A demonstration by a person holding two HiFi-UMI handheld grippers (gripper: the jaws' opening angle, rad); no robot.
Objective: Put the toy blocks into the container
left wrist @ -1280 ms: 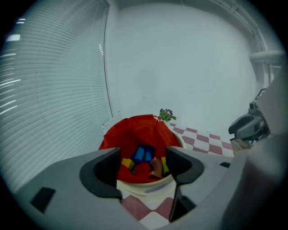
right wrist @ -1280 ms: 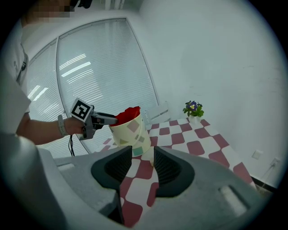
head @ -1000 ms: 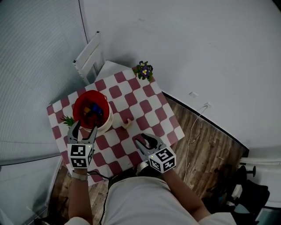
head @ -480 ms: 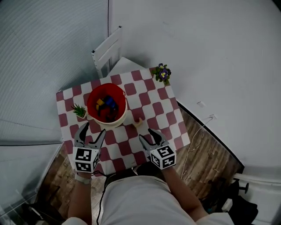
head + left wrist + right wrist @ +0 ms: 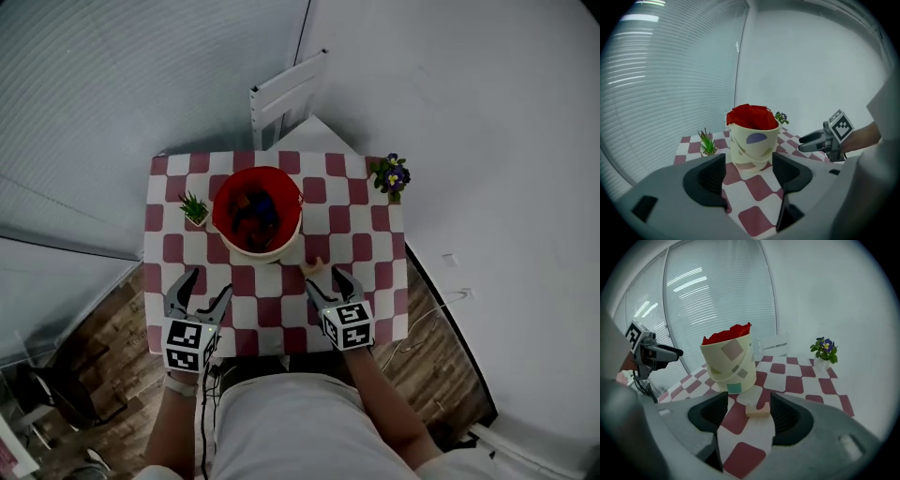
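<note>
A cream bucket (image 5: pixel 257 221) with a red lining stands on the red-and-white checked table (image 5: pixel 366 246); several coloured blocks (image 5: pixel 255 208) lie inside it. One beige arch-shaped block (image 5: pixel 314 269) lies on the cloth to the bucket's right. My right gripper (image 5: pixel 327 283) has just been opening and is open, with the beige block (image 5: pixel 757 410) just ahead of its tips and untouched by the pads. Nothing is in my open left gripper (image 5: pixel 199 300), which hangs over the table's near edge and points at the bucket (image 5: pixel 752 140).
A small green plant (image 5: pixel 194 208) stands left of the bucket and a purple flower pot (image 5: pixel 391 175) stands at the far right corner. Behind the table is a white chair (image 5: pixel 286 94). Wooden floor (image 5: pixel 441 347) lies to the right.
The right gripper's jaws have spread apart and it has come down closer to the beige block. The left gripper has shifted along the near edge. The head view has swung round.
</note>
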